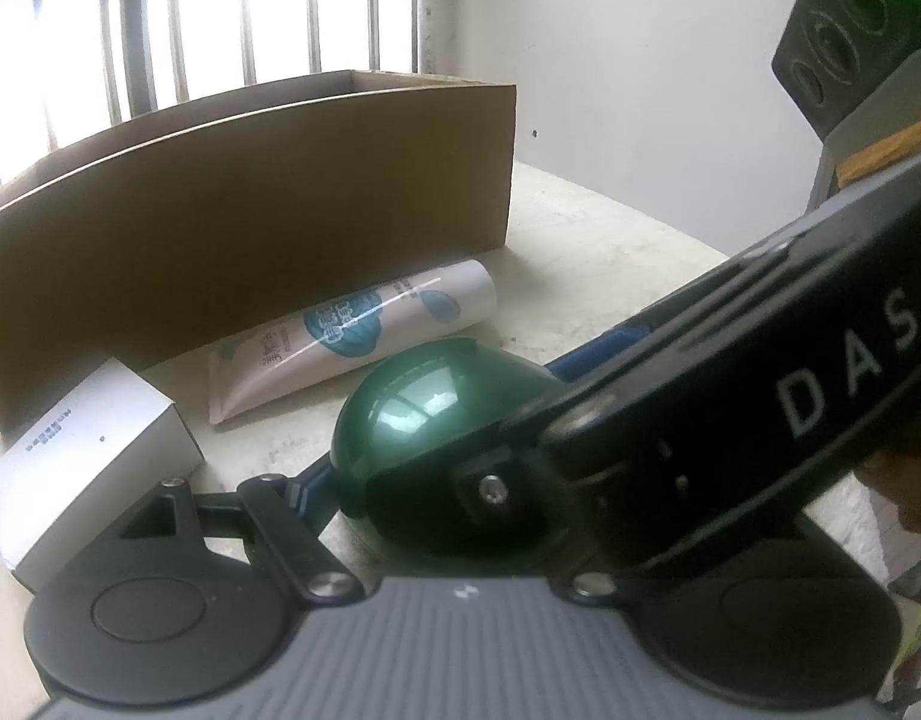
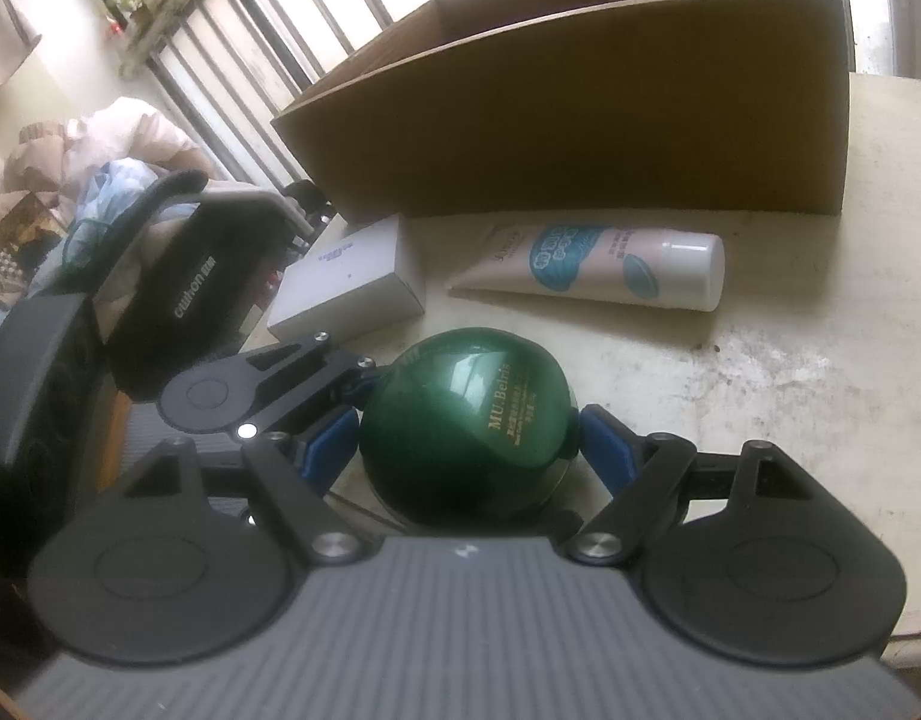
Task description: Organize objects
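Note:
A glossy green round jar (image 2: 466,420) with gold lettering is low over the pale table (image 2: 790,390); whether it touches the table I cannot tell. My right gripper (image 2: 469,438) is shut on it, a blue pad pressed to each side. My left gripper (image 1: 442,420) comes in from the left and holds the same jar (image 1: 424,402). Its left blue pad (image 1: 310,489) lies against the jar, and its other finger is hidden under the right gripper's black body (image 1: 820,384). In the right wrist view the left gripper's finger (image 2: 340,384) meets the jar's upper left.
Beyond the jar lie a pink-and-blue tube (image 2: 592,267) and a small white carton (image 2: 349,288). An open cardboard box (image 2: 580,120) stands behind them, before a barred window. A black case (image 2: 190,294) sits at the table's left edge, and a dark speaker-like unit (image 1: 844,30) at the upper right.

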`<act>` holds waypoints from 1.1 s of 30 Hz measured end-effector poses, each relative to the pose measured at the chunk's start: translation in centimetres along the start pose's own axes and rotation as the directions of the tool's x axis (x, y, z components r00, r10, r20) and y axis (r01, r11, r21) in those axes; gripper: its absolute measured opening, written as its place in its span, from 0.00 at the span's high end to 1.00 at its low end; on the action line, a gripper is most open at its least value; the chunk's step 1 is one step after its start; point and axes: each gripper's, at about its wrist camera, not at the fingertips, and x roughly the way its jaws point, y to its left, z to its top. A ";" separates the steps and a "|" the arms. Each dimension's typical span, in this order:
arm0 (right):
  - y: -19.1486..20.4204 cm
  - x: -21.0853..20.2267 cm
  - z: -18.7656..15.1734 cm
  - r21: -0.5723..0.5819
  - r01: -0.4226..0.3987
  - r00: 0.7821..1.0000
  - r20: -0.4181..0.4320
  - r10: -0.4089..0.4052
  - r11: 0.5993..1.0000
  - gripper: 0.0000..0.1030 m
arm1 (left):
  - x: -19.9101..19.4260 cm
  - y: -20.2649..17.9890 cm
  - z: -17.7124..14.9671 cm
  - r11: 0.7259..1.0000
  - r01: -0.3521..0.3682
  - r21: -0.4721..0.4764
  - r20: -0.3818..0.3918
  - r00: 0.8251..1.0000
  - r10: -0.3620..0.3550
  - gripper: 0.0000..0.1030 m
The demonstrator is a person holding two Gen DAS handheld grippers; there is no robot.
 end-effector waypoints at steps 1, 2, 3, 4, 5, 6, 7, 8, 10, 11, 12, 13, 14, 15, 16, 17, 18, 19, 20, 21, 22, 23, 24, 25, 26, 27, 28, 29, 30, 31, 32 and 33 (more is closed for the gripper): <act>0.0 -0.1 0.0 0.001 0.000 1.000 0.001 0.000 1.000 0.22 | -0.1 0.0 0.0 1.000 -0.001 -0.001 0.001 1.000 0.001 0.20; 0.0 -0.1 0.0 0.000 0.000 1.000 0.003 0.000 1.000 0.22 | -0.2 0.0 0.0 1.000 -0.002 -0.003 0.003 1.000 0.002 0.20; 0.1 -0.2 0.1 -0.002 0.000 1.000 0.004 0.000 1.000 0.22 | -0.3 -0.2 0.1 1.000 -0.003 -0.003 0.004 1.000 0.003 0.20; 0.1 -0.3 0.1 -0.006 0.001 1.000 0.007 -0.001 1.000 0.22 | -0.4 -0.2 0.2 1.000 -0.005 -0.003 0.006 1.000 0.005 0.20; 0.1 -0.4 0.1 -0.008 0.001 1.000 0.010 -0.001 1.000 0.22 | -0.6 -0.2 0.2 1.000 -0.007 -0.003 0.009 1.000 0.007 0.20; 0.2 -0.5 0.1 -0.011 0.001 1.000 0.013 0.000 1.000 0.22 | -0.8 -0.2 0.3 1.000 -0.009 -0.003 0.011 1.000 0.009 0.20; 0.2 -0.6 0.1 -0.013 0.000 1.000 0.016 0.000 1.000 0.22 | -0.9 -0.3 0.3 1.000 -0.010 -0.003 0.013 1.000 0.010 0.20; 0.3 -0.7 0.1 -0.015 0.000 1.000 0.020 0.000 1.000 0.22 | -1.1 -0.3 0.3 1.000 -0.012 -0.004 0.015 1.000 0.012 0.20; 0.5 -0.9 0.1 -0.020 0.001 1.000 0.026 0.000 1.000 0.22 | -1.3 -0.4 0.4 1.000 -0.015 -0.004 0.018 1.000 0.015 0.20; 0.5 -0.9 0.0 -0.022 0.001 1.000 0.029 0.000 1.000 0.22 | -1.4 -0.4 0.5 1.000 -0.017 -0.004 0.021 1.000 0.017 0.20; 0.6 -1.0 0.0 -0.023 0.001 1.000 0.031 0.000 1.000 0.22 | -1.5 -0.3 0.6 1.000 -0.018 -0.006 0.023 1.000 0.018 0.20; 0.7 -1.1 0.0 -0.025 0.001 0.999 0.034 0.000 1.000 0.22 | -1.6 -0.4 0.6 1.000 -0.019 -0.008 0.026 0.999 0.019 0.20; 0.7 -1.3 0.0 -0.026 0.001 0.999 0.037 0.000 1.000 0.22 | -1.8 -0.4 0.6 1.000 -0.021 -0.009 0.029 0.999 0.021 0.20; 0.8 -1.4 0.0 -0.028 0.001 0.999 0.040 0.000 1.000 0.22 | -1.9 -0.5 0.6 1.000 -0.023 -0.009 0.032 0.999 0.023 0.20; 0.9 -1.5 0.0 -0.030 0.002 0.999 0.043 -0.001 1.000 0.22 | -2.1 -0.5 0.6 1.000 -0.025 -0.007 0.035 0.999 0.025 0.20; 1.0 -1.6 0.0 -0.033 0.003 0.999 0.046 -0.002 0.999 0.22 | -2.2 -0.7 0.6 1.000 -0.027 -0.007 0.038 0.999 0.027 0.20; 1.1 -1.7 0.0 -0.034 0.004 0.999 0.048 -0.003 0.999 0.22 | -2.4 -0.7 0.6 1.000 -0.028 -0.007 0.040 0.999 0.028 0.20; 1.2 -1.8 0.0 -0.036 0.005 0.999 0.051 -0.004 0.999 0.22 | -2.6 -0.8 0.6 1.000 -0.028 -0.008 0.042 0.999 0.028 0.20; 1.3 -1.9 -0.1 -0.038 0.007 0.999 0.054 -0.005 0.999 0.22 | -2.6 -0.7 0.6 1.000 -0.028 -0.008 0.044 0.999 0.029 0.20; 1.4 -2.0 -0.1 -0.041 0.008 0.998 0.056 -0.006 0.999 0.22 | -2.7 -0.8 0.6 1.000 -0.029 -0.008 0.046 0.999 0.030 0.20; 1.5 -2.1 -0.2 -0.042 0.009 0.998 0.059 -0.006 0.999 0.22 | -2.9 -0.8 0.6 1.000 -0.031 -0.008 0.047 0.998 0.031 0.19; 1.5 -2.1 -0.2 -0.044 0.009 0.998 0.061 -0.006 0.999 0.22 | -3.0 -0.9 0.5 0.999 -0.031 -0.008 0.049 0.998 0.032 0.20; 1.5 -2.2 -0.2 -0.044 0.009 0.998 0.063 -0.006 0.999 0.22 | -3.2 -1.0 0.5 0.999 -0.032 -0.007 0.050 0.998 0.032 0.20; 1.5 -2.3 -0.3 -0.046 0.009 0.998 0.064 -0.006 0.999 0.22 | -3.2 -1.0 0.5 0.999 -0.032 -0.007 0.051 0.998 0.032 0.20; 1.6 -2.3 -0.3 -0.047 0.009 0.998 0.066 -0.006 0.999 0.22 | -3.4 -1.0 0.5 0.999 -0.032 -0.007 0.052 0.998 0.032 0.19; 1.6 -2.4 -0.4 -0.048 0.010 0.998 0.067 -0.007 0.999 0.22 | -3.5 -1.0 0.5 0.999 -0.032 -0.008 0.053 0.998 0.033 0.20; 1.7 -2.5 -0.4 -0.050 0.010 0.998 0.069 -0.007 0.999 0.22 | -3.6 -1.0 0.5 0.999 -0.033 -0.008 0.054 0.998 0.033 0.19; 1.7 -2.5 -0.4 -0.051 0.010 0.998 0.070 -0.007 0.999 0.22 | -3.7 -1.1 0.5 0.999 -0.034 -0.008 0.056 0.998 0.034 0.19; 1.7 -2.6 -0.5 -0.050 0.010 0.997 0.071 -0.006 0.999 0.22 | -3.8 -1.1 0.5 0.999 -0.034 -0.009 0.057 0.998 0.034 0.19; 1.8 -2.6 -0.5 -0.051 0.010 0.997 0.073 -0.006 0.999 0.22 | -3.9 -1.1 0.5 0.999 -0.034 -0.010 0.058 0.998 0.034 0.19; 1.8 -2.6 -0.5 -0.052 0.011 0.997 0.074 -0.007 0.999 0.22 | -4.0 -1.1 0.5 0.999 -0.034 -0.011 0.059 0.998 0.035 0.19; 1.9 -2.6 -0.5 -0.053 0.011 0.997 0.074 -0.007 0.999 0.22 | -4.0 -1.1 0.5 0.999 -0.035 -0.011 0.061 0.998 0.035 0.19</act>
